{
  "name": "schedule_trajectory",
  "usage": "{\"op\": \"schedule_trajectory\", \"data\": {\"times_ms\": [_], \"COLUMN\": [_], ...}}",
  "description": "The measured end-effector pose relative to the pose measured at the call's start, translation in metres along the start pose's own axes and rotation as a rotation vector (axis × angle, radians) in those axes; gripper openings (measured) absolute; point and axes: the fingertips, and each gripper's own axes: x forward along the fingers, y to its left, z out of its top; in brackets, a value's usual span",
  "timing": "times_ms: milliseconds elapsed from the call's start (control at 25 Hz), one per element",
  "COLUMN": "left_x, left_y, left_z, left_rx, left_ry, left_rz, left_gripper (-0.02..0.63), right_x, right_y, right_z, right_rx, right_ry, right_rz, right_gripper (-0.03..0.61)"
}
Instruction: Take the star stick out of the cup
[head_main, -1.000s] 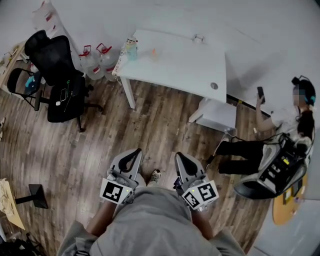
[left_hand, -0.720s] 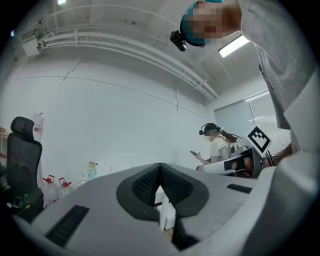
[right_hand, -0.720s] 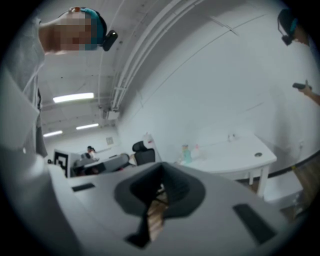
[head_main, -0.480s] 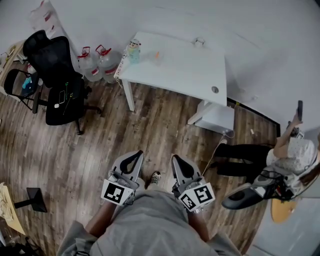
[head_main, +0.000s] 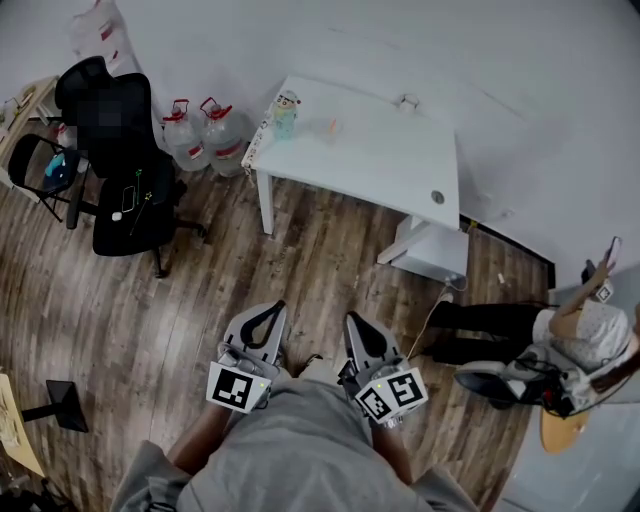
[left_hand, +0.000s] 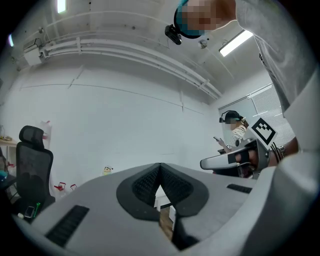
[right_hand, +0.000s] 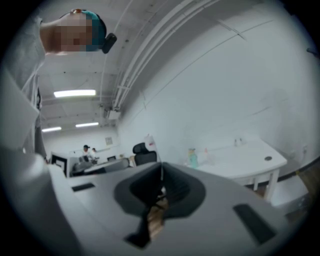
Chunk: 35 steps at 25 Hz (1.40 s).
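Far ahead stands a white table. Near its left end is a teal cup with something pale and yellow poking out of its top, too small to make out as a star. A small orange thing stands beside it. My left gripper and right gripper are held side by side at my waist, well short of the table. Both point toward it, with jaws shut and nothing in them.
A black office chair and two water jugs stand left of the table. A white box sits on the floor under its right end. A person sits in a chair at the right. Wood flooring lies between me and the table.
The table has drawn a little nearer and shifted right in the head view. Both grippers keep their pose, jaws still shut. The seated person at the right has swung round in their chair.
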Motion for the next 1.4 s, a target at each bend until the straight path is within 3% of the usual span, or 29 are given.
{"op": "schedule_trajectory", "data": {"times_ms": [560,1400], "left_x": [0.013,0.152], "left_y": [0.026,0.074], "left_z": [0.0,0.0], "left_rx": [0.007,0.003], "left_ry": [-0.006,0.016], "left_rz": [-0.052,-0.015], "left_gripper": [0.029,0.029], "right_x": [0.024,0.136], "right_y": [-0.01,-0.111], "right_z": [-0.002,0.044], "right_rx": [0.001,0.01], "right_ry": [0.007,0.038], "right_rz": [-0.037,0.034], "right_gripper": [0.035,0.035]}}
